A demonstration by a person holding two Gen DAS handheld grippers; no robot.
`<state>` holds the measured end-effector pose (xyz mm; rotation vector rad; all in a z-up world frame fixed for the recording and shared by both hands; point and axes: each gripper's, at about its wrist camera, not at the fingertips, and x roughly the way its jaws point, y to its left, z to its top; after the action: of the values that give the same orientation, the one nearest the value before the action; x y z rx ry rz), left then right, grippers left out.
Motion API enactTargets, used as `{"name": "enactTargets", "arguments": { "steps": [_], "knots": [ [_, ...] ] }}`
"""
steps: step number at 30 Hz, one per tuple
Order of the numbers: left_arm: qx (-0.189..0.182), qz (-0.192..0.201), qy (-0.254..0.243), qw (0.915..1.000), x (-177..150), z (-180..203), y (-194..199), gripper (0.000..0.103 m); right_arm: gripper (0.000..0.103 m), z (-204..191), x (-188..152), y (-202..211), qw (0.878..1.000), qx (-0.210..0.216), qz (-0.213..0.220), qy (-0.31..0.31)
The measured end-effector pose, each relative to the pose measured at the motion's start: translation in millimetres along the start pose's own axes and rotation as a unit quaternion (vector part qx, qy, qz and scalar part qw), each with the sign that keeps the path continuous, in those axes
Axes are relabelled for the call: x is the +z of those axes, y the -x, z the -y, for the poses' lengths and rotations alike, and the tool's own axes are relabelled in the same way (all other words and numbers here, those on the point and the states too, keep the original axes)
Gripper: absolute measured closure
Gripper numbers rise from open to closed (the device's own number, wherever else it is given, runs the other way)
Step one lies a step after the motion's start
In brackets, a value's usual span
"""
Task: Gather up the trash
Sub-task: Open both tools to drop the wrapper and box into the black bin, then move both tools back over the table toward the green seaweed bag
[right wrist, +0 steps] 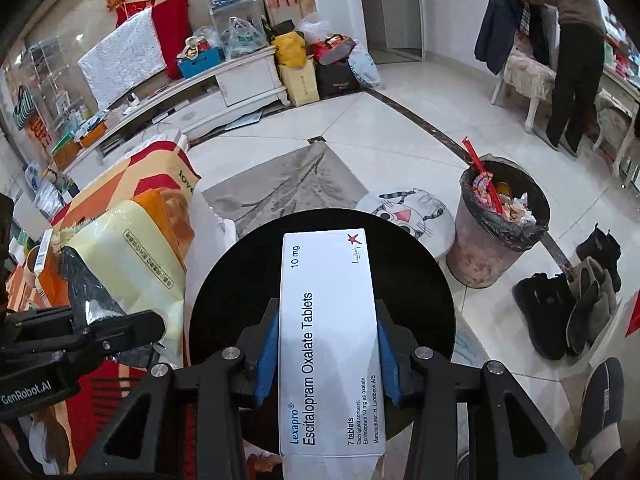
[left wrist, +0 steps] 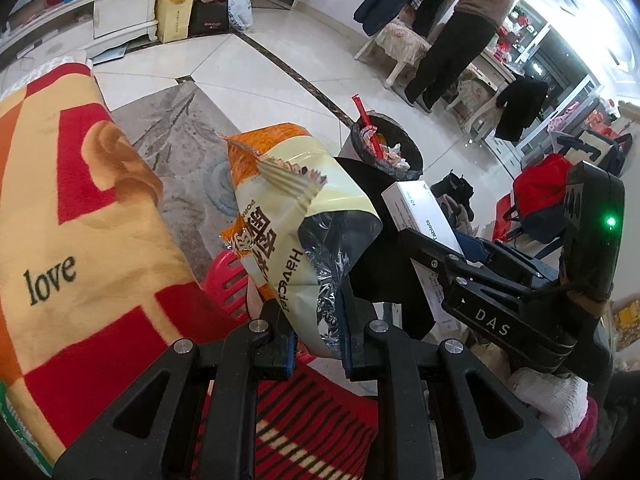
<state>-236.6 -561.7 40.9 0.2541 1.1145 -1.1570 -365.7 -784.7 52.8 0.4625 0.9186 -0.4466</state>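
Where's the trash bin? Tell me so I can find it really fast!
Look at the shiny white tile floor past the round black table. Next to the round cat-face cushion stands the pinkish round bin with a black bag liner. It's the only thing heaped with crumpled wrappers, with a long red strip sticking up.

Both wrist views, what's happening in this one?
A person is collecting trash with a claw in each hand. The left claw is shut on an opened orange and cream snack bag. The right claw is shut on a white tablet box, held above a round black table. A lined trash bin, already holding rubbish, stands on the tiled floor ahead; neither item is in it yet. Another person stands by a chair in the background.
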Motion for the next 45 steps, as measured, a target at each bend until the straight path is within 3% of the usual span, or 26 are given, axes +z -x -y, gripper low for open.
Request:
{"name": "enactTargets", "arguments": {
  "steps": [2, 6, 8, 9, 15, 24, 40, 45],
  "knots": [
    [0.001, 0.001, -0.001, 1.0000, 0.6, 1.1, -1.6, 0.086, 0.062, 1.8, -0.1, -1.2, 1.000, -0.001, -0.001, -0.003],
    [-0.012, 0.002, 0.007, 0.9999, -0.1, -0.4, -0.1, 0.052, 0.060, 4.6, 0.3, -3.4, 1.000, -0.019, -0.001, -0.010],
    [-0.015, 0.004, 0.008, 0.9999, -0.9, -0.7, 2.0, 0.047, 0.044, 7.0, 1.1, -2.1, 0.999, -0.026, 0.001, -0.021],
    [-0.014, 0.004, 0.007, 0.9999, -1.3, -0.4, 3.0, 0.045, 0.040, 8.9, 0.9, -0.9, 0.999, -0.025, 0.003, -0.028],
    [-0.005, 0.002, 0.007, 1.0000, -6.1, -1.8, 10.1, 0.045, 0.037, 7.1, -2.8, 0.9, 0.999, -0.019, -0.001, -0.031],
    [0.038, 0.021, 0.019, 0.9989, -17.4, -13.2, 34.1, 0.045, 0.037, -11.8, -6.7, 3.1, 1.000, -0.005, -0.001, -0.018],
    [0.122, 0.040, 0.065, 0.9896, -64.0, -74.4, 82.5, 0.045, 0.037, -88.2, -28.1, -9.8, 0.998, 0.021, -0.028, 0.049],
    [0.128, 0.047, 0.089, 0.9866, -76.4, -91.5, 97.8, 0.045, 0.037, -110.4, -33.8, -15.7, 0.996, 0.016, -0.035, 0.079]
  ]
}}
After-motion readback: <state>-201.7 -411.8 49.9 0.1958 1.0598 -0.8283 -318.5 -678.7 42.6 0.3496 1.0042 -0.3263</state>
